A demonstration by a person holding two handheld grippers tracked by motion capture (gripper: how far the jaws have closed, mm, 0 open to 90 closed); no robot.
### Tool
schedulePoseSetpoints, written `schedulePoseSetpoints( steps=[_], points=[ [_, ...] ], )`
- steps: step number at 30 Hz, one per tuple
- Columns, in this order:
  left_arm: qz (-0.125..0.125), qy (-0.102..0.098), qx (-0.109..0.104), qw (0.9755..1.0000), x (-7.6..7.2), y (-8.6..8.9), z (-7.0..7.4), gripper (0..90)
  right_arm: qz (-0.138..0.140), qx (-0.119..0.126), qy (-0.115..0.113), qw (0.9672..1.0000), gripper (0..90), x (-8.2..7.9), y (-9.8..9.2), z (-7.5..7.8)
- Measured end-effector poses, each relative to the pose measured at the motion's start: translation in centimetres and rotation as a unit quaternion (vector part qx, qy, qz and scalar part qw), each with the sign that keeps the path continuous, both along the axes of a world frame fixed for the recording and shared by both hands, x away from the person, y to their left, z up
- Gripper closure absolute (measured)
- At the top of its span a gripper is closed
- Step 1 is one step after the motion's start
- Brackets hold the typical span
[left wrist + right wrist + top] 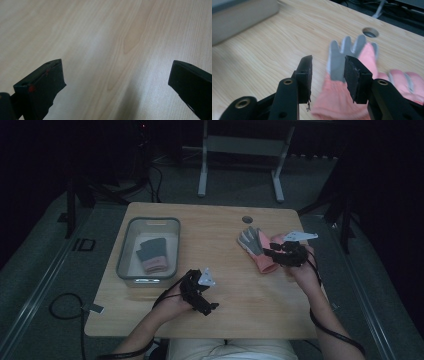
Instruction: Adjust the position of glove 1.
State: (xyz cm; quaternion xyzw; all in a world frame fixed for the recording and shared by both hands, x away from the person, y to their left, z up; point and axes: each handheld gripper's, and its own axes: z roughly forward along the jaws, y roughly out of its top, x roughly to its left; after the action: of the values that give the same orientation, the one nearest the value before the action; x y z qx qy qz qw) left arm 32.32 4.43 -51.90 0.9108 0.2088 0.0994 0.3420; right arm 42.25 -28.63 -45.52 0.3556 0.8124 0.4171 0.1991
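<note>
A glove with a grey palm and a pink cuff lies flat on the right part of the wooden table. A second pink glove lies partly beside it. My right gripper hovers at the cuff end, jaws partly apart; in the right gripper view the grey palm shows through the gap of that gripper, and the pads do not press on it. My left gripper is near the front edge, open wide over bare wood, with nothing between its fingers.
A grey-rimmed bin stands at the table's left and holds another grey and pink glove. A round cable hole is near the far edge. Cables trail from both grippers off the front.
</note>
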Motion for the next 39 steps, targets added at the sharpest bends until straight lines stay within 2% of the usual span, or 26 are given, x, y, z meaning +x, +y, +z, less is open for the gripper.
schedulePoseSetpoints(
  steps=[5,6,9,11,15,18,21,24,28,31,34,36,38,39],
  points=[
    [0.018,0.005,-0.030,0.9994,-1.1,0.4,-1.8,0.1,-0.007,-0.020,-0.012,0.9997,59.8,0.4,-0.9,-0.5],
    [0.023,-0.001,-0.036,0.9991,-1.4,0.6,-2.2,0.0,-0.008,-0.024,-0.014,0.9996,60.1,0.7,-0.9,-0.6],
    [0.032,-0.014,-0.031,0.9989,-2.2,0.7,-3.1,0.1,-0.013,-0.034,-0.013,0.9993,60.7,1.8,-0.9,-0.7],
    [0.034,-0.017,-0.033,0.9987,-2.6,0.8,-3.3,0.1,-0.015,-0.041,-0.008,0.9990,60.6,2.7,-0.7,-0.8],
    [0.037,-0.040,-0.030,0.9981,-3.2,0.9,-3.7,0.1,-0.015,-0.056,0.009,0.9983,60.5,4.5,0.3,-1.5],
    [0.042,-0.047,-0.025,0.9977,-3.3,0.9,-3.9,0.1,-0.010,-0.068,0.026,0.9973,60.6,5.9,1.3,-2.5],
    [0.047,-0.045,-0.034,0.9973,-3.4,1.2,-4.0,0.1,-0.004,-0.078,0.038,0.9962,60.7,6.9,2.3,-3.5],
    [0.052,-0.046,-0.037,0.9969,-3.4,1.3,-4.0,0.1,-0.002,-0.091,0.049,0.9947,61.2,7.9,3.1,-4.4],
    [0.057,-0.053,-0.046,0.9959,-3.6,1.3,-3.9,0.1,-0.009,-0.122,0.062,0.9905,61.2,8.9,3.6,-5.7],
    [0.059,-0.057,-0.049,0.9954,-3.6,1.4,-3.9,0.1,-0.016,-0.119,0.073,0.9901,59.0,9.4,3.6,-6.5],
    [0.063,-0.057,-0.056,0.9948,-3.6,1.6,-3.9,0.1,-0.019,-0.124,0.069,0.9898,60.6,9.6,3.6,-7.1],
    [0.065,-0.059,-0.058,0.9945,-3.6,1.7,-3.9,0.1,-0.017,-0.122,0.069,0.9899,65.4,9.6,3.6,-7.4],
    [0.065,-0.059,-0.062,0.9942,-3.6,1.7,-3.9,0.1,-0.022,-0.112,0.084,0.9898,72.2,9.6,3.5,-7.6],
    [0.066,-0.061,-0.061,0.9941,-3.6,1.7,-3.9,0.1,-0.023,-0.113,0.084,0.9897,74.7,9.6,3.5,-7.7]
  ],
)
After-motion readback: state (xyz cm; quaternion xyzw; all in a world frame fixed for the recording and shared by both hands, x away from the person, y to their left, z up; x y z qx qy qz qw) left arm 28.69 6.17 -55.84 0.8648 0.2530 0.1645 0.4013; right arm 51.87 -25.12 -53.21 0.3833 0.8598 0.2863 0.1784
